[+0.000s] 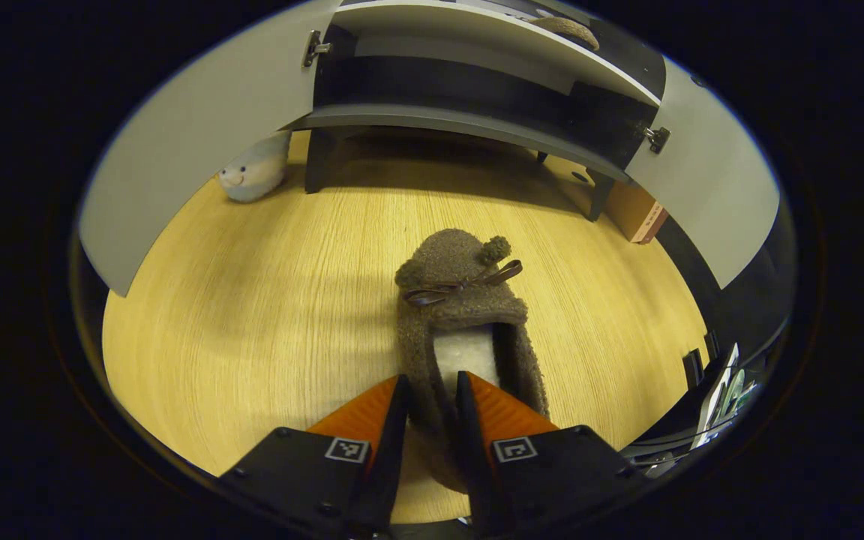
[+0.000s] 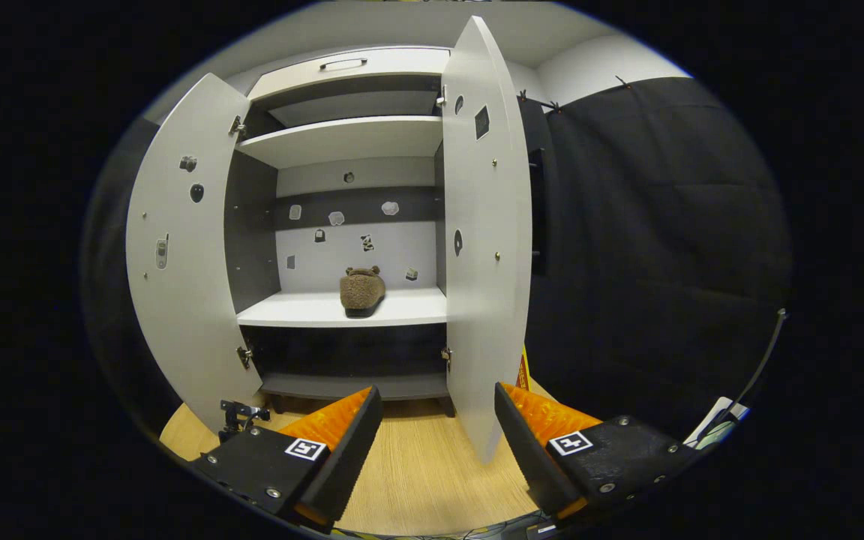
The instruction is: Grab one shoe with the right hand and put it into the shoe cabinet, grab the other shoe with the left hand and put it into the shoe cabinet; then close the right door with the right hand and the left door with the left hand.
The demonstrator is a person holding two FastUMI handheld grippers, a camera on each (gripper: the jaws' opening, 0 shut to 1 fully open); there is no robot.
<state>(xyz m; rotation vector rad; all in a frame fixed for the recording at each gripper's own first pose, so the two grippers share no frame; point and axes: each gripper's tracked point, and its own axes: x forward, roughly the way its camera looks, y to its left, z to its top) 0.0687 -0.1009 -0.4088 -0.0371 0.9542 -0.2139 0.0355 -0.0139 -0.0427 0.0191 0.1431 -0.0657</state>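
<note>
Step two of four, by the look of it: left gripper (image 1: 432,405) pinched narrow on heel wall of second shoe (image 1: 462,315), resting on floor (image 1: 252,315) below cabinet (image 1: 477,127). First shoe (image 2: 361,289) already on shelf (image 2: 304,309). Right gripper (image 2: 438,427) spread wide, empty. Next: lift, carry up to shelf.

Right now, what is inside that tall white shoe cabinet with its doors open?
One fuzzy brown slipper sits on the middle shelf of the white cabinet; the shelf above looks bare. The dark bottom compartment is too shadowed to tell.
</note>
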